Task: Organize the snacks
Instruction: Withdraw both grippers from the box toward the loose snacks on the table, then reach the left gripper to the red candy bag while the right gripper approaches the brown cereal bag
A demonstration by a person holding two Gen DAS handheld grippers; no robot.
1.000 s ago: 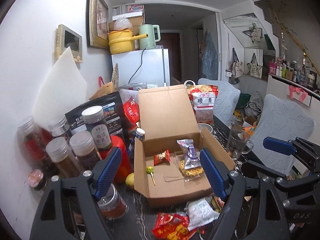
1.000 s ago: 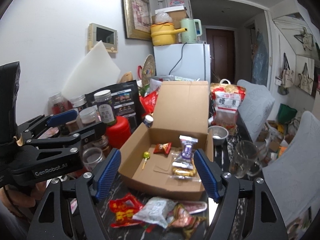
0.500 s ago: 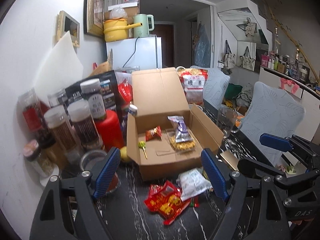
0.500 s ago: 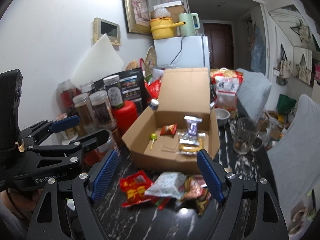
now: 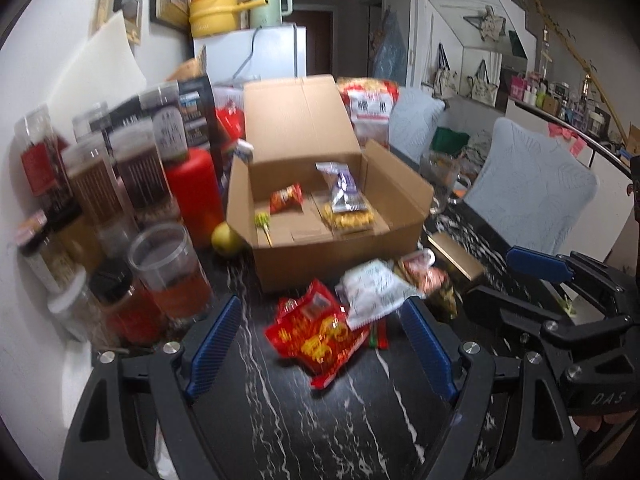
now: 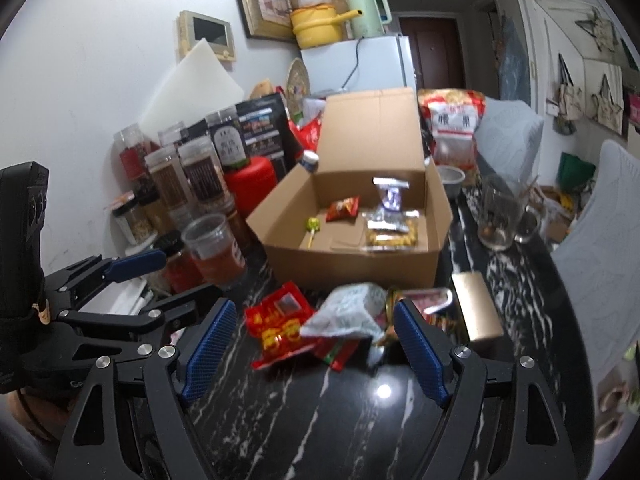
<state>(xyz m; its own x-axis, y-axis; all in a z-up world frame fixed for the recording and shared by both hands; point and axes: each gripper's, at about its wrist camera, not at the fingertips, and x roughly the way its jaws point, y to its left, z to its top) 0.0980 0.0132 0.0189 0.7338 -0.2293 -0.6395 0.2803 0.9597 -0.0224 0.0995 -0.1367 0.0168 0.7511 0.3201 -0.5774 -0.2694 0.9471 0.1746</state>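
Observation:
An open cardboard box [image 5: 332, 240] [image 6: 352, 264] stands on the black marble table. It holds a small red packet [image 5: 286, 198], a green lollipop [image 5: 262, 220] and a clear packet of yellow snack [image 5: 346, 204]. Loose in front of it lie a red packet [image 5: 316, 332] [image 6: 280, 324], a white packet [image 5: 376, 292] [image 6: 348, 312] and a crumpled orange one [image 5: 420, 270]. My left gripper [image 5: 320, 346] [image 6: 168, 280] hovers open just short of the red packet. My right gripper [image 6: 314, 346] [image 5: 520, 284] is open beside it, near the white packet. Neither touches anything.
Several spice jars [image 5: 136, 176], a red canister [image 5: 196, 188], a clear cup [image 5: 168, 272] and a lemon [image 5: 226, 238] crowd the left. A glass mug [image 6: 500, 216], a flat gold box [image 6: 476, 308] and a large snack bag [image 6: 452, 124] are at the right. Pale chairs [image 5: 528, 184] line the table's right edge.
Both grippers have sunk towards the table and tipped down. The loose packets, at the bottom edge before, now lie just ahead of the fingers. Nothing was picked up.

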